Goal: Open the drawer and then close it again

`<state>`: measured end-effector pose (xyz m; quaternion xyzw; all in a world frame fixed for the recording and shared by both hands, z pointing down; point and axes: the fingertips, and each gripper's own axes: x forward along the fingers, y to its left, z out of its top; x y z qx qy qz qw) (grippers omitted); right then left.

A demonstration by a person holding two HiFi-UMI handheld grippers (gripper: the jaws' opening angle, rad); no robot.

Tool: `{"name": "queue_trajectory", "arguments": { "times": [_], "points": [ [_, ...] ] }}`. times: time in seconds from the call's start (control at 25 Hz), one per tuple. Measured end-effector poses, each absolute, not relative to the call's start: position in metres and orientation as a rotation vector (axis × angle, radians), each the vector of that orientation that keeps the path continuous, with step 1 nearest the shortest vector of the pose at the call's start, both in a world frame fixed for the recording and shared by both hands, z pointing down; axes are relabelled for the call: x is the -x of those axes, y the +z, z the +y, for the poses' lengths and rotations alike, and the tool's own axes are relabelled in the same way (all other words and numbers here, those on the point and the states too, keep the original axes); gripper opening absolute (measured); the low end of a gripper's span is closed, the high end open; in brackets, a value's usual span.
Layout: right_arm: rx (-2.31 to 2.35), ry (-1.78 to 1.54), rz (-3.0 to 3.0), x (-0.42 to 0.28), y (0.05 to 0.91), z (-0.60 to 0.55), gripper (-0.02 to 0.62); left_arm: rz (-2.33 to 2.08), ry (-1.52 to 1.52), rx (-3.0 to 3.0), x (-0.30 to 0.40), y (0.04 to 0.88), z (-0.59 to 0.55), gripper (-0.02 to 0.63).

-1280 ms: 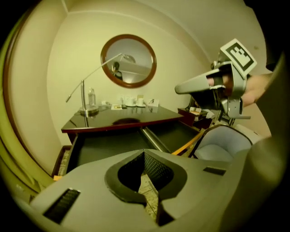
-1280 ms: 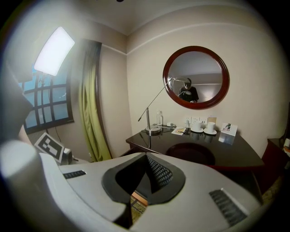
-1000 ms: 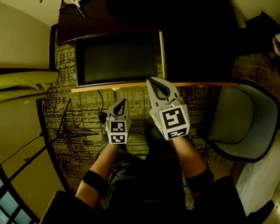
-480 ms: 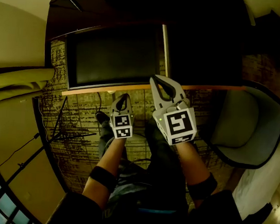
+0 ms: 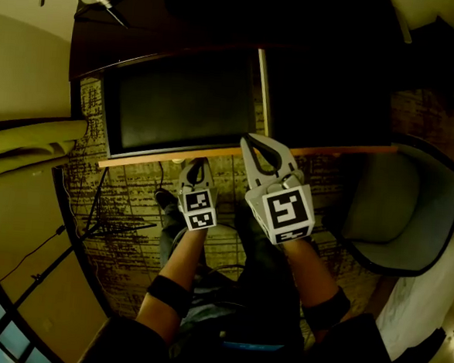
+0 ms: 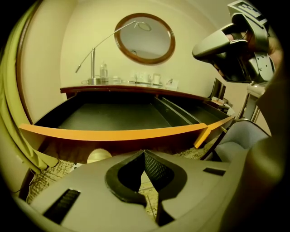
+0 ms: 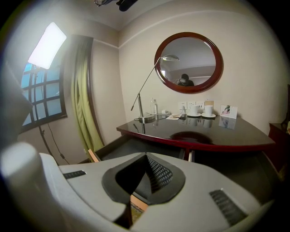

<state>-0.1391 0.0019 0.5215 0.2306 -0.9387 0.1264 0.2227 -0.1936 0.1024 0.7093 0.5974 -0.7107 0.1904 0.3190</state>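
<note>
The drawer [image 5: 178, 104] stands pulled out from the dark desk [image 5: 223, 14], its dark inside bare and its orange front edge [image 5: 143, 158] towards me. In the left gripper view the orange front edge [image 6: 113, 134] runs just above my left gripper [image 6: 144, 153], with a pale round knob [image 6: 99, 156] below it. My left gripper [image 5: 195, 167] is shut and empty, just short of the front edge. My right gripper [image 5: 250, 143] is also shut and empty, its tip over the front edge near the divider. From the right gripper view, my right gripper [image 7: 146, 155] points at the drawer [image 7: 136, 147] under the desk top.
A grey armchair [image 5: 400, 204] stands close on the right. A green curtain [image 5: 28, 140] and a thin tripod stand [image 5: 92, 222] are on the left. On the desk stand a lamp [image 7: 145, 90] and cups [image 7: 201, 110], below a round mirror [image 7: 188, 61].
Both grippers have sunk a little in front of the drawer, still shut. The drawer stays open.
</note>
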Motion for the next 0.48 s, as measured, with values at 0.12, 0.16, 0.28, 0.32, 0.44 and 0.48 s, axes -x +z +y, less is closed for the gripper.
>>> {"name": "queue_trajectory", "arguments": {
  "times": [0.12, 0.16, 0.28, 0.32, 0.44, 0.48],
  "points": [
    [-0.653, 0.369, -2.586, 0.138, 0.525, -0.001, 0.000, -1.869, 0.498, -1.574, 0.195, 0.709, 0.099, 0.003],
    [-0.654, 0.374, -2.584, 0.138, 0.527, -0.001, 0.000, -1.870, 0.496, -1.577, 0.197, 0.708, 0.096, 0.003],
    [-0.656, 0.386, -2.584, 0.138, 0.531, -0.001, 0.000, -1.875, 0.488, -1.583, 0.205, 0.707, 0.080, 0.003],
    [-0.657, 0.385, -2.582, 0.137, 0.532, -0.001, 0.000, -1.880, 0.484, -1.583, 0.208, 0.707, 0.073, 0.003],
    [-0.673, 0.391, -2.571, 0.134, 0.535, -0.004, 0.000, -1.901, 0.462, -1.579, 0.223, 0.706, 0.048, 0.003],
    [-0.680, 0.395, -2.570, 0.133, 0.536, -0.005, 0.000, -1.910, 0.454, -1.577, 0.228, 0.705, 0.038, 0.003]
  ]
}}
